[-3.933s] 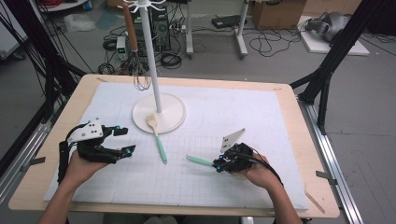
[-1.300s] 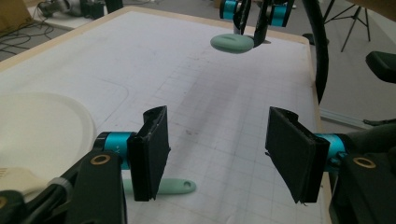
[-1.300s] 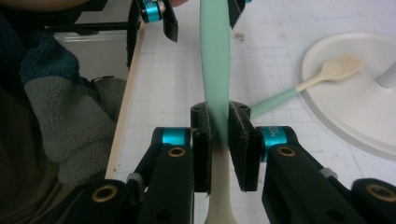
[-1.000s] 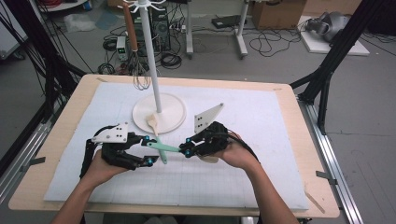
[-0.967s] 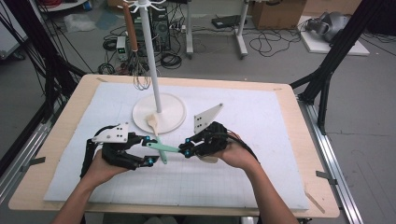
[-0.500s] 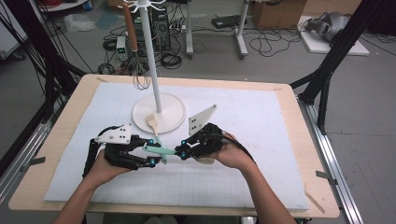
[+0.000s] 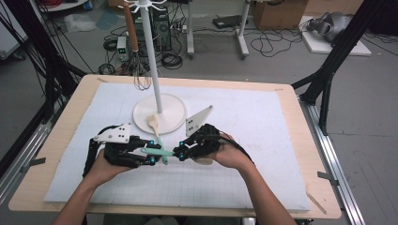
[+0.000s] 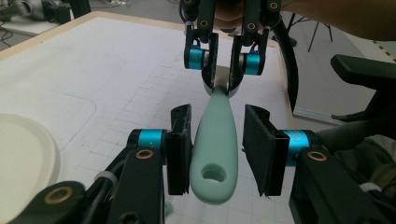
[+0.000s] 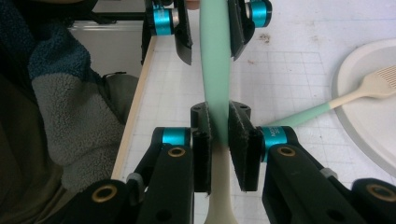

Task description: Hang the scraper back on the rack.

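My right gripper (image 7: 181, 153) is shut on a utensil with a mint-green handle (image 7: 162, 152) and holds it level above the mat. In the right gripper view its pads (image 9: 200, 140) clamp where the mint handle (image 9: 215, 70) meets the cream part. The handle's end with the hole (image 8: 217, 144) lies between the jaws of my left gripper (image 7: 151, 155). These jaws have just been closing. One pad (image 8: 180, 149) is at the handle, and a narrow gap shows at the other. A second mint-handled spatula (image 7: 157, 133) lies on the mat, its cream head on the stand's base.
A white stand with a round base (image 7: 171, 110) and a tall pole (image 7: 152, 56) is at the mat's far middle. A whisk with a wooden handle (image 7: 139, 77) hangs from it. The white mat (image 7: 263, 136) covers the wooden table.
The two grippers came together from far apart. Over the last second the right gripper shifted slightly left with the utensil, and the left jaws narrowed around its handle end.
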The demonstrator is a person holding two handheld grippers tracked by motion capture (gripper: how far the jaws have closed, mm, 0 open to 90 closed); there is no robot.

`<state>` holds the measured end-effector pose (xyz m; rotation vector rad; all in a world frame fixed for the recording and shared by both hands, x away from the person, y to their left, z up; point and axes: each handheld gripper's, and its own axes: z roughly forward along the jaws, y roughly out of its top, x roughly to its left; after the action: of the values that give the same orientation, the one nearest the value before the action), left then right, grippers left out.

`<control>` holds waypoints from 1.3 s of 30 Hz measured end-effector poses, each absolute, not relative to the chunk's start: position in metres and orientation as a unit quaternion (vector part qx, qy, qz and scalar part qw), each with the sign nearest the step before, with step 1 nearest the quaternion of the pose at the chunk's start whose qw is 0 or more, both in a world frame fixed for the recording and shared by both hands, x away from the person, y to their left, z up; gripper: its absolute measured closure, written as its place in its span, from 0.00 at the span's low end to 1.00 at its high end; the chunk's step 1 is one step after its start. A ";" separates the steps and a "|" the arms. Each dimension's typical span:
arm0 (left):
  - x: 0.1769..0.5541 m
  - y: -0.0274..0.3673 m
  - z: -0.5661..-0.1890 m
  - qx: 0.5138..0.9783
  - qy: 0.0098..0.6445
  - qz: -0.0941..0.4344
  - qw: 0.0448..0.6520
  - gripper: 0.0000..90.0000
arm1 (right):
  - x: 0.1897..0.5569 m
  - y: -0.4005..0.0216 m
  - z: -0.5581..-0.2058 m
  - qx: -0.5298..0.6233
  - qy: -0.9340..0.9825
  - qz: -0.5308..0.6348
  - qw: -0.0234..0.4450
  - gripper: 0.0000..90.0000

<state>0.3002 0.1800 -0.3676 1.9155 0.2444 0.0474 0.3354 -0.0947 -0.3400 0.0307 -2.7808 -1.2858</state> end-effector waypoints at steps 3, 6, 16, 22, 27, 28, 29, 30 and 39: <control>0.300 0.180 -0.368 0.816 0.102 0.018 0.569 0.72 | 0.336 -0.094 -0.340 0.010 -0.908 -0.418 0.039 0.89; 0.301 0.180 -0.368 0.816 0.100 0.018 0.568 0.73 | 0.336 -0.093 -0.341 0.013 -0.908 -0.418 0.038 0.89; 0.301 0.181 -0.368 0.815 0.101 0.016 0.570 0.76 | 0.336 -0.091 -0.340 0.017 -0.908 -0.417 0.039 0.89; 0.302 0.183 -0.368 0.815 0.099 0.012 0.571 0.78 | 0.337 -0.090 -0.340 0.021 -0.908 -0.417 0.041 0.89; 0.303 0.183 -0.369 0.815 0.097 0.008 0.572 0.80 | 0.338 -0.089 -0.341 0.023 -0.907 -0.418 0.046 0.89; 0.303 0.183 -0.369 0.815 0.096 0.007 0.572 0.80 | 0.338 -0.089 -0.341 0.023 -0.907 -0.418 0.046 0.89; 0.303 0.183 -0.369 0.815 0.096 0.006 0.572 0.80 | 0.338 -0.089 -0.342 0.023 -0.907 -0.417 0.047 0.89; 0.303 0.183 -0.369 0.815 0.096 0.006 0.571 0.80 | 0.338 -0.088 -0.342 0.025 -0.907 -0.418 0.047 0.89; 0.303 0.183 -0.369 0.813 0.098 -0.001 0.574 0.81 | 0.338 -0.089 -0.342 0.025 -0.908 -0.416 0.047 0.89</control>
<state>0.3028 0.1834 -0.3694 1.9039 0.2306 -0.0026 0.3381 -0.0886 -0.3417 0.0759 -2.7703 -1.2694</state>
